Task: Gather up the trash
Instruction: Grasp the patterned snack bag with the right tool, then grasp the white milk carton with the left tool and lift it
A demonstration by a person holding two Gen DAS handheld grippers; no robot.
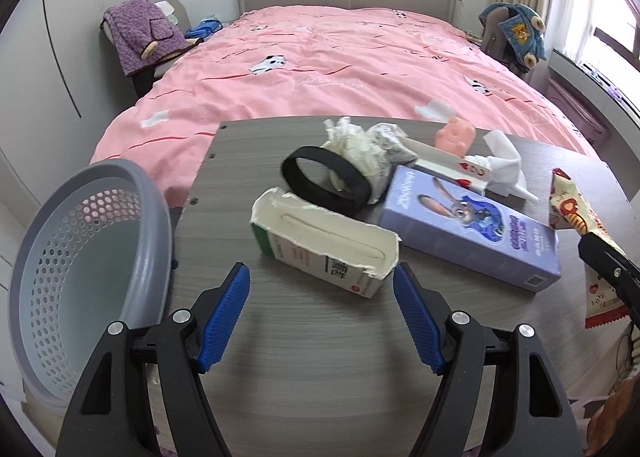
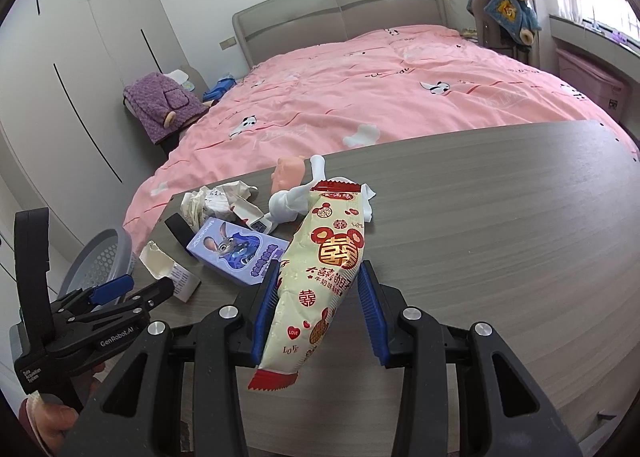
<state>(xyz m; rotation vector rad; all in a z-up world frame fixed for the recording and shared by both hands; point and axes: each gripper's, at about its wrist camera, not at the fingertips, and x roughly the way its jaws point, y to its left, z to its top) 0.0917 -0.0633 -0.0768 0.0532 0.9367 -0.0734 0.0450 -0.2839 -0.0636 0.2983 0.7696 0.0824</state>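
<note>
The right gripper [image 2: 318, 313] was clenched on a cream-and-red snack wrapper [image 2: 320, 277], held raised above the grey wooden table [image 2: 500, 257]. The left gripper [image 1: 320, 313] stood released, jaws wide and empty, with a torn white carton [image 1: 324, 245] just ahead of its fingertips. A perforated grey trash basket [image 1: 92, 277] stood left of that gripper, apparently beside the table edge. Beyond the carton lay a black ring [image 1: 324, 185], crumpled paper [image 1: 360, 145] and a purple box [image 1: 472, 229].

- Near the torn white carton [image 1: 325, 246], the grey table [image 1: 304, 341] lies bare on the camera side.
- Behind the carton crowd a black ring [image 1: 325, 185], crumpled paper [image 1: 360, 145] and a purple box [image 1: 472, 233].
- Left of the carton, a grey perforated basket [image 1: 80, 257] stands beside the table edge.
</note>
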